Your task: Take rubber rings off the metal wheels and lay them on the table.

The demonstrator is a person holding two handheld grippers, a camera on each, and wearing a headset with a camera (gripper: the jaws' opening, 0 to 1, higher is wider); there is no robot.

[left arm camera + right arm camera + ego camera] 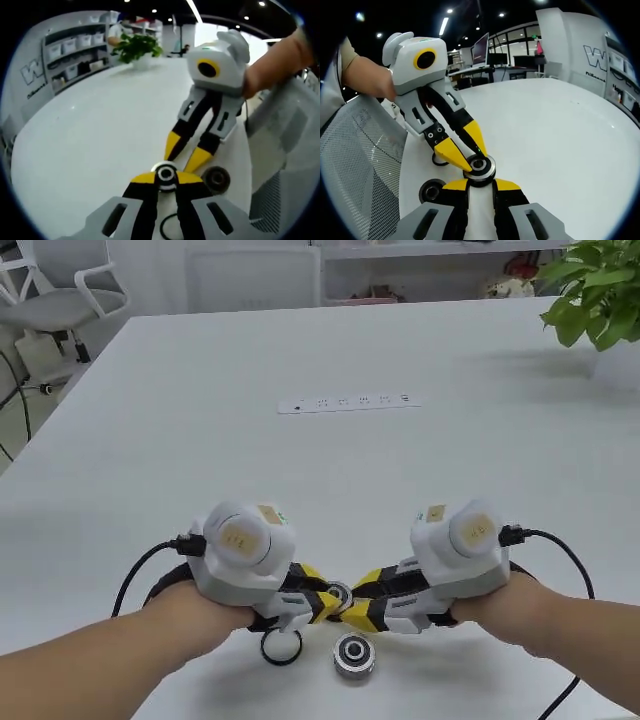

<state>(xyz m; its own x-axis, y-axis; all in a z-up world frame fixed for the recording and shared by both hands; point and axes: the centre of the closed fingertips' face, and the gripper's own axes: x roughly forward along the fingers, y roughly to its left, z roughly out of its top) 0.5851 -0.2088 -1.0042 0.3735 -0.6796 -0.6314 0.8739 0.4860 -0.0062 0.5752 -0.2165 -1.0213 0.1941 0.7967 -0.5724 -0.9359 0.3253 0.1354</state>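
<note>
The metal wheel is held just above the table between both grippers — the left gripper pinches its rim, the right gripper meets it head-on, jaws narrowed, grip impossible to tell.

White table, shelving, potted plant

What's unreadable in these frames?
Head view: held wheel mostly covered by left hand-held gripper and right hand-held gripper; rubber still on it, unclear.
Left gripper view: loose ring partly hidden by own jaws.
Right gripper view: loose ring mostly behind left hand-held gripper.
</note>
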